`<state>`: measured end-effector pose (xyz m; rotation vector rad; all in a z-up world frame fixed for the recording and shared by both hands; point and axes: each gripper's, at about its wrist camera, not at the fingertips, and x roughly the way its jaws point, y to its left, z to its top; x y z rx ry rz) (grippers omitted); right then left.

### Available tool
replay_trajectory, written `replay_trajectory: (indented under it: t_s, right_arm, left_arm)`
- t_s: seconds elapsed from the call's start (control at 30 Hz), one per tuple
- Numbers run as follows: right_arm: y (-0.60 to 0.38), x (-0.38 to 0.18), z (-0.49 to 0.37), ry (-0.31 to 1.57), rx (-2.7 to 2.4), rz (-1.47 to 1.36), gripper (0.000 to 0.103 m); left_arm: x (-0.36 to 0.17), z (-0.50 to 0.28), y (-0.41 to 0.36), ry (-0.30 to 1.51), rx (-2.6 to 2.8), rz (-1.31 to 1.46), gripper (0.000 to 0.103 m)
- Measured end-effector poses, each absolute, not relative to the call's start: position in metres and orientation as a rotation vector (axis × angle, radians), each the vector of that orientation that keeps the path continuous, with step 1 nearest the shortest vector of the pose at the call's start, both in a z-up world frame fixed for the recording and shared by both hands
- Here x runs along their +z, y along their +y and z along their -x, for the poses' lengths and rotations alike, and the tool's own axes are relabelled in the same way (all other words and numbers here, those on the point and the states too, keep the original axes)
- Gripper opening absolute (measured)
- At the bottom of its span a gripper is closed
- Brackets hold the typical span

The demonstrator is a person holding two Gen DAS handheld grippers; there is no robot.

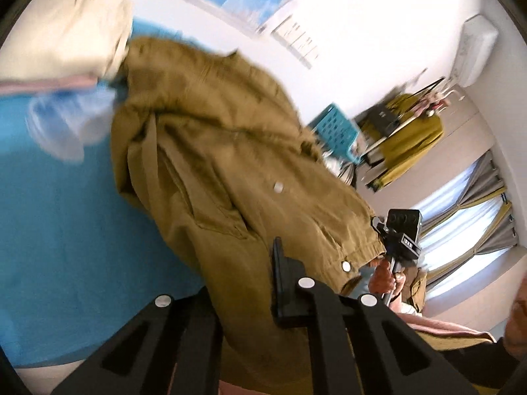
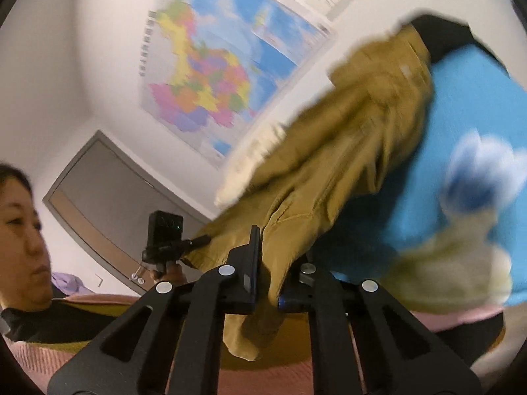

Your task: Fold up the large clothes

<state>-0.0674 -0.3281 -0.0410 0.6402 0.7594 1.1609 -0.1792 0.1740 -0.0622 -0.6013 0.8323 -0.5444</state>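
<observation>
Two black grippers clamp one large olive-tan jacket (image 1: 210, 151) by its hem. In the left wrist view the heavy, creased cotton-like cloth fills the centre of the frame, a flap pocket and round pale snap buttons showing on its front, and it spreads from the bottom centre up to the upper left over a bright blue tabletop (image 1: 59, 223). The left gripper (image 1: 263, 299) is closed on the jacket: cloth runs between its flat black pads at the bottom of the frame. At the lower right of that view the right gripper (image 1: 378, 227) pinches the corner of the hem, a hand (image 1: 383, 278) wrapped round its handle. A cream folded garment (image 1: 66, 33) lies at the upper left, with a pale blue-and-white cloth (image 1: 69, 121) just below it, blurred.

In the right wrist view the right gripper (image 2: 273, 263) is shut on a thick fold of the same fabric, which hangs below the pads at the bottom centre and stretches toward the upper right across the blue surface. The left gripper (image 2: 201, 240) shows at the centre left, nipping the hem. A colourful wall map (image 2: 210, 75) hangs at the upper centre; a teal plastic crate (image 1: 336, 128) sits at the right of the left view.
</observation>
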Motion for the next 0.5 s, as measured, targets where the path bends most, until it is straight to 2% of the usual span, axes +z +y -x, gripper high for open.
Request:
replay_trajectory:
  t_s: [0.23,0.5]
  right_arm:
    - [-0.328,0.009,0.088,0.629,1.238,-0.589,0.008]
    - [-0.325,0.018,0.074,0.628,1.2,-0.602,0.007]
  left_arm:
    - [-0.028,0.212,0.196,0.632,-0.616,0.644,0.007]
    - [-0.03,0.196,0.207,0.648,-0.632,0.67,0.007]
